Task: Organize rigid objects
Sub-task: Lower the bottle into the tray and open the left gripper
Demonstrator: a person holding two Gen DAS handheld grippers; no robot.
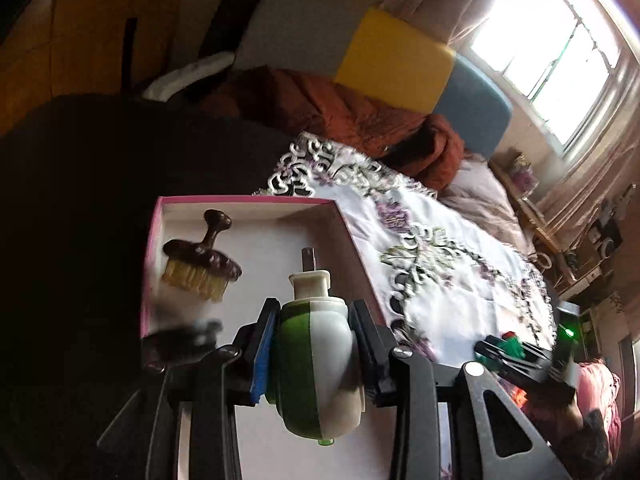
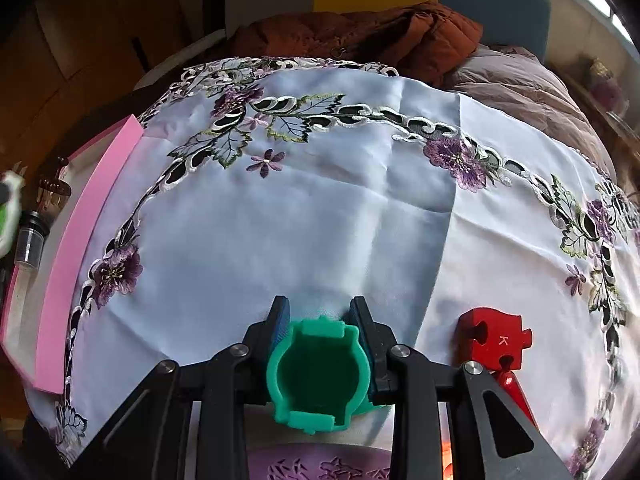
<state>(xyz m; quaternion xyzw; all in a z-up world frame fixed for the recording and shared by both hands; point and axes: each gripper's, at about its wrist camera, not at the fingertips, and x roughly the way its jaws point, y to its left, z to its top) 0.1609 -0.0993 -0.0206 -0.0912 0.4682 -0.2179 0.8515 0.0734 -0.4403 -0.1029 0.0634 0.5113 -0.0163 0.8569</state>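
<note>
My left gripper [image 1: 316,316] is shut on a stubby green-and-white screwdriver [image 1: 316,364] whose white collar and metal shaft point away from me. It hangs over a pink-rimmed white box [image 1: 256,201] that holds a brown brush [image 1: 204,264]. My right gripper [image 2: 319,312] is shut on a teal plastic ring-shaped piece [image 2: 316,376] just above the embroidered cloth [image 2: 300,208]. A red jigsaw-shaped block marked K [image 2: 496,340] lies on the cloth right of it. The box [image 2: 80,220] stands at the cloth's left edge. In the left wrist view the right gripper [image 1: 516,356] shows at the lower right.
Inside the box a clear vial with a black cap [image 2: 30,240] lies near the brush [image 2: 52,188]. A rust-coloured jacket [image 2: 360,36] and a quilt [image 2: 520,88] lie beyond the cloth. Cushions [image 1: 392,60] stand at the back, with a window [image 1: 552,48] to the right.
</note>
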